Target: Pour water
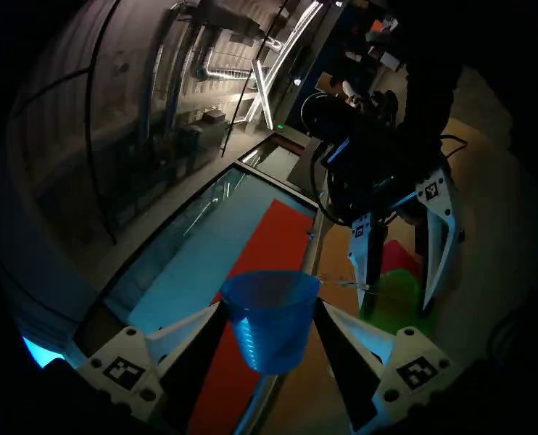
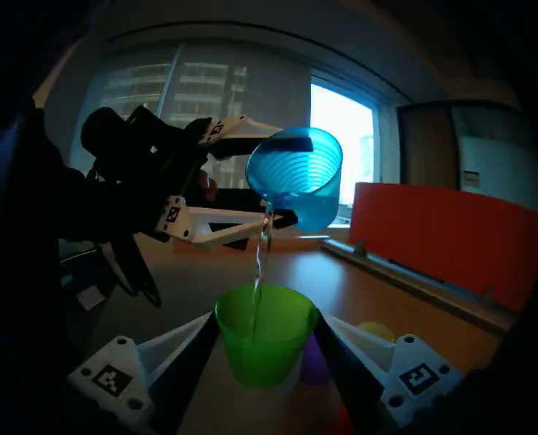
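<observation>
**Blue cup tipped over the green cup, water running**

The left claw (image 2: 280, 177) is clamped on the blue cup (image 2: 301, 167), one finger on each side of the wall. It holds the cup raised and tilted with the lip down, so a thin stream of water (image 2: 258, 264) leaves the lowest point of the rim.

The right claw (image 2: 267, 319) is closed on the green cup (image 2: 265, 355). It holds that cup upright right under the lip, low over the wooden worktop (image 2: 385, 290). I cannot tell whether the base rests on the worktop.

The two cups are apart, and the stream drops into the green cup's mouth, well inside the rim. Water pools in the blue cup's lower side, so the pour looks partly done. The modest tilt probably keeps the flow narrow. A steeper tilt, or any drift of the green cup, could send water onto the worktop.
</observation>
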The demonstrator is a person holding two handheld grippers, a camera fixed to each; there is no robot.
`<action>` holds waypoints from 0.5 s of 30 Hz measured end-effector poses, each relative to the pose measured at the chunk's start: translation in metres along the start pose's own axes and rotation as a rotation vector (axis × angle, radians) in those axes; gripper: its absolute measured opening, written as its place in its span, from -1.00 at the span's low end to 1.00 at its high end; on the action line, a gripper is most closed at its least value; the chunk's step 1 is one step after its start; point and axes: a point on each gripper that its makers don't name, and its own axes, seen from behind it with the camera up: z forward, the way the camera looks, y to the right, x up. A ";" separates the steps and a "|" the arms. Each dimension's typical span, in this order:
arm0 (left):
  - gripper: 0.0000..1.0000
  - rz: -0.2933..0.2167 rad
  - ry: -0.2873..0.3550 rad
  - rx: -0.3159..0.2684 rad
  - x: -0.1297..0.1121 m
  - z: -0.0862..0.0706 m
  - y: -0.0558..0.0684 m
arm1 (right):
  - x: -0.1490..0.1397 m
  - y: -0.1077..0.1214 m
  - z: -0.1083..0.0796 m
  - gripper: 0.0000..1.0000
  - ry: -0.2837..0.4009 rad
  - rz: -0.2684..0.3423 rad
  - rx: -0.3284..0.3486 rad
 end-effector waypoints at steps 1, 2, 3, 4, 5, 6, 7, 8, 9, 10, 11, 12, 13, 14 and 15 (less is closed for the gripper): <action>0.67 0.000 0.001 0.000 0.000 0.000 0.000 | 0.000 0.000 0.000 0.85 0.000 0.000 0.000; 0.67 0.001 0.001 0.000 0.001 0.000 0.000 | 0.000 0.000 0.000 0.85 0.001 0.000 0.000; 0.67 0.001 0.002 0.000 0.001 0.000 -0.001 | 0.000 0.000 0.000 0.85 0.001 0.000 0.000; 0.67 0.003 0.002 -0.001 0.002 0.000 0.000 | 0.000 0.000 0.000 0.86 0.001 0.000 0.000; 0.68 0.005 0.002 -0.002 0.002 0.001 0.000 | 0.000 0.000 0.000 0.86 0.001 0.000 0.000; 0.67 0.007 0.002 -0.003 0.002 0.001 0.000 | -0.001 0.000 0.000 0.85 0.001 0.000 0.000; 0.67 0.009 0.002 -0.003 0.002 0.001 0.000 | 0.000 -0.001 0.000 0.85 0.001 0.000 0.000; 0.67 0.011 0.002 -0.004 0.002 0.001 0.001 | 0.000 -0.001 -0.001 0.85 0.001 0.000 0.000; 0.67 0.013 0.003 -0.004 0.002 0.001 0.001 | 0.000 -0.001 -0.001 0.85 0.001 0.000 0.000; 0.67 0.014 0.003 -0.005 0.002 0.001 0.001 | 0.000 0.000 -0.001 0.85 0.001 0.000 0.000; 0.68 0.016 0.004 -0.005 0.003 0.001 0.002 | 0.000 0.000 -0.001 0.85 0.001 0.001 -0.001; 0.67 0.018 0.004 -0.005 0.003 0.001 0.002 | 0.000 0.000 -0.001 0.85 0.001 0.001 -0.001; 0.67 0.020 0.004 -0.005 0.003 0.001 0.002 | 0.000 0.000 -0.001 0.85 0.001 0.000 -0.001; 0.67 0.022 0.004 -0.004 0.003 0.001 0.002 | 0.000 0.000 -0.001 0.85 0.001 0.000 -0.001; 0.67 0.024 0.004 -0.004 0.003 0.001 0.002 | -0.001 0.000 -0.001 0.85 0.000 -0.001 -0.001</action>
